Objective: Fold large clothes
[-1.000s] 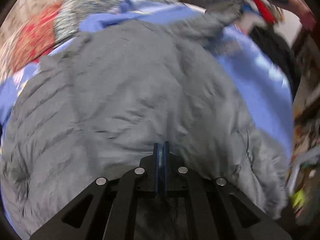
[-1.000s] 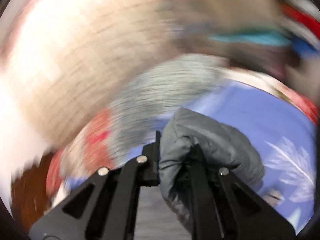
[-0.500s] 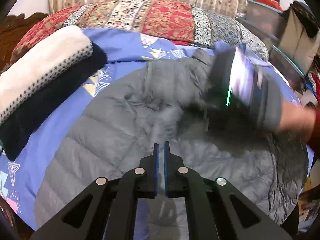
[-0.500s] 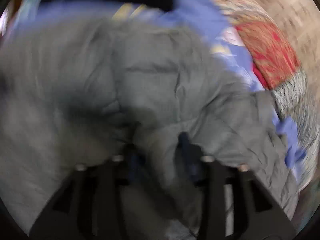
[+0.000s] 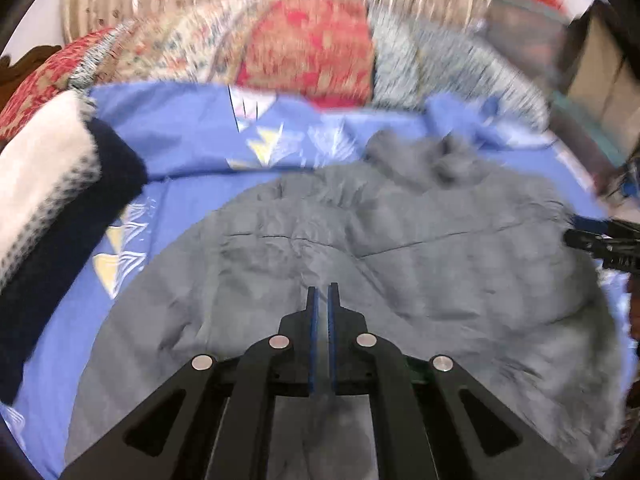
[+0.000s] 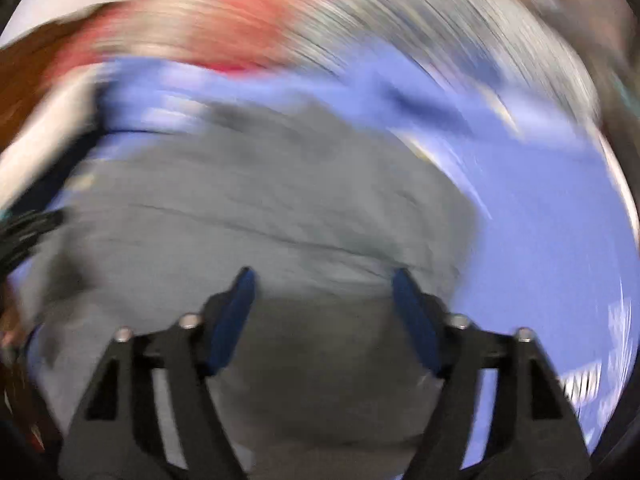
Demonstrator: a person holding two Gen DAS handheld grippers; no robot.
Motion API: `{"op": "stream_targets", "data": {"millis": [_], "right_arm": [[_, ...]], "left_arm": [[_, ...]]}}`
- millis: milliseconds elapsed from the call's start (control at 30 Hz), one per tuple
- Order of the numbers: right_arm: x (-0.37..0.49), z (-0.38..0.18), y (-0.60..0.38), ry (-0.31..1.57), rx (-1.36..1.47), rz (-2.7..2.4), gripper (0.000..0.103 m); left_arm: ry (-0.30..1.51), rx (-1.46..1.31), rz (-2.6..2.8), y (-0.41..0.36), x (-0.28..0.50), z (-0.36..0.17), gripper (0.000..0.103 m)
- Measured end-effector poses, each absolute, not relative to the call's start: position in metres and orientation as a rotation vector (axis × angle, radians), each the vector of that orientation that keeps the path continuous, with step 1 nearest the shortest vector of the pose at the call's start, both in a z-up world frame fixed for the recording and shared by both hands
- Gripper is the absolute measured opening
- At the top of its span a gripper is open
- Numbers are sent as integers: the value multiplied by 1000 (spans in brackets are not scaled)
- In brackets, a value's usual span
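Observation:
A large grey quilted jacket point(image 5: 400, 248) lies spread on a blue patterned bedsheet point(image 5: 180, 148). My left gripper point(image 5: 322, 294) is shut and empty, hovering over the jacket's near part. My right gripper point(image 6: 324, 280) is open and empty above the jacket point(image 6: 260, 208), in a blurred view. Its black fingers also show at the right edge of the left wrist view point(image 5: 600, 240), by the jacket's right side.
A folded white and dark navy blanket point(image 5: 52, 200) lies on the bed at the left. Patterned red and grey pillows point(image 5: 308, 48) line the headboard. Cluttered boxes and furniture point(image 5: 592, 60) stand at the right of the bed.
My right gripper has let go of the grey jacket fabric it held and now stands open. The jacket's sleeve now lies on the body. Both views swung toward the headboard.

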State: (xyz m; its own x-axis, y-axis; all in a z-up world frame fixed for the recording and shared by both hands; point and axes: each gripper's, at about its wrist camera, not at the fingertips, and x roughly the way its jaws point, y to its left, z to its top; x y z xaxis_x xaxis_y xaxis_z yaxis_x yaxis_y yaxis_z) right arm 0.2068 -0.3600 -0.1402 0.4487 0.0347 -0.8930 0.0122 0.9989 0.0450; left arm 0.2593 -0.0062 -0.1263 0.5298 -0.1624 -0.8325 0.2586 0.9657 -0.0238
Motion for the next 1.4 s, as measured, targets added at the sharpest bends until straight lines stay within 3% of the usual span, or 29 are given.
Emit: {"op": "stream_targets", "data": {"millis": [67, 133, 267, 433, 633, 667, 700, 733, 800, 933, 1067, 1133, 1233, 1267, 1400], "right_arm": [[212, -179, -412, 1175, 100, -211, 44], [199, -181, -438, 1102, 234, -204, 45], [142, -131, -434, 921, 281, -40, 73], [6, -109, -440, 842, 309, 127, 76], [-91, -166, -401, 986, 410, 255, 79], [-91, -175, -389, 1014, 400, 250, 75], [-95, -181, -382, 1042, 397, 250, 53], [-96, -190, -370, 1077, 384, 247, 42], [-106, -174, -367, 1038, 350, 189, 7], [-161, -109, -394, 897, 359, 105, 1], [-221, -92, -408, 956, 309, -95, 1], [-244, -125, -413, 1064, 354, -196, 3], [-251, -187, -420, 1257, 422, -287, 36], [-254, -188, -426, 1230, 410, -352, 53], [-248, -139, -442, 1002, 394, -467, 68]], "left_arm": [[1074, 186, -206, -23, 285, -162, 28], [1171, 226, -158, -29, 297, -196, 28], [1115, 327, -124, -43, 285, -189, 28], [1086, 264, -210, -12, 238, -157, 28], [1059, 121, -242, 59, 153, -124, 28], [1063, 106, -236, 66, 145, -124, 28], [1068, 91, -228, 75, 136, -123, 28], [1073, 83, -214, 83, 127, -123, 28], [1068, 79, -192, 95, 119, -121, 28], [1035, 32, -166, 123, 103, -107, 28], [995, -18, -121, 159, 86, -97, 28], [999, -38, -100, 174, 82, -101, 28], [1035, -80, -52, 199, 75, -116, 28], [1041, -89, -40, 207, 73, -118, 28], [1031, -118, 23, 241, 53, -122, 28]]}}
